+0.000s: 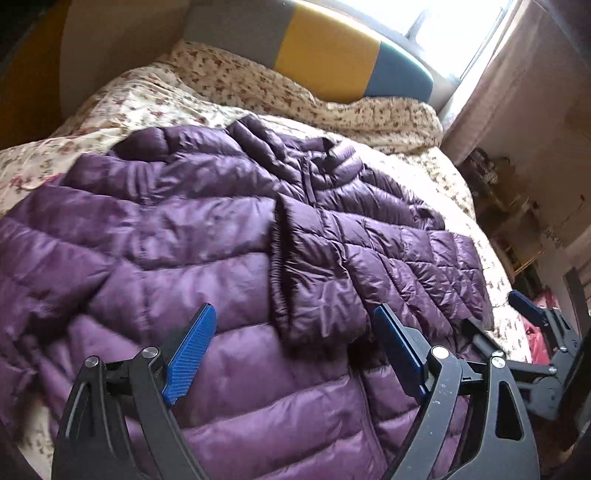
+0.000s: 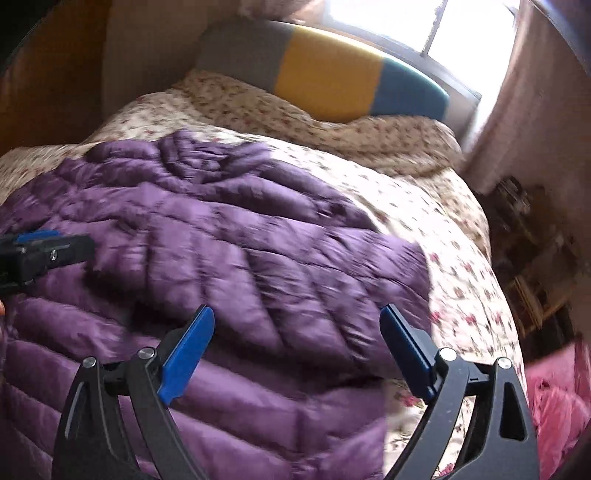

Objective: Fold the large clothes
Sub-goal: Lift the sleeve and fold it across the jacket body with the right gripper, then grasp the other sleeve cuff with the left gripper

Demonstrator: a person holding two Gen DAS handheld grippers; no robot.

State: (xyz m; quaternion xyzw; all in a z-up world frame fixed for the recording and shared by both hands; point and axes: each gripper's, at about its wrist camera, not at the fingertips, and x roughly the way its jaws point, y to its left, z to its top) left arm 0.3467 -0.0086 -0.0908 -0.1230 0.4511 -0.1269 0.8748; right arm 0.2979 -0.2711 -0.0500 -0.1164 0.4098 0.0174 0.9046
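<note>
A purple quilted puffer jacket (image 1: pixel 207 236) lies spread on a floral bed cover (image 1: pixel 155 99). One sleeve is folded across its front, with the cuff (image 1: pixel 317 295) near my left gripper. My left gripper (image 1: pixel 295 314) is open and empty, just above the jacket. My right gripper shows at the right edge of the left wrist view (image 1: pixel 491 314), over the jacket's hem. In the right wrist view the jacket (image 2: pixel 236 240) fills the left and middle. My right gripper (image 2: pixel 297 315) is open and empty above it. The left gripper's body (image 2: pixel 40 251) shows at the left edge.
A grey, yellow and blue headboard (image 1: pixel 325 48) stands at the far end under a bright window (image 1: pixel 436 22). A rolled floral duvet (image 1: pixel 351 110) lies below it. Cluttered shelves (image 1: pixel 509 206) and pink cloth (image 2: pixel 557 398) are right of the bed.
</note>
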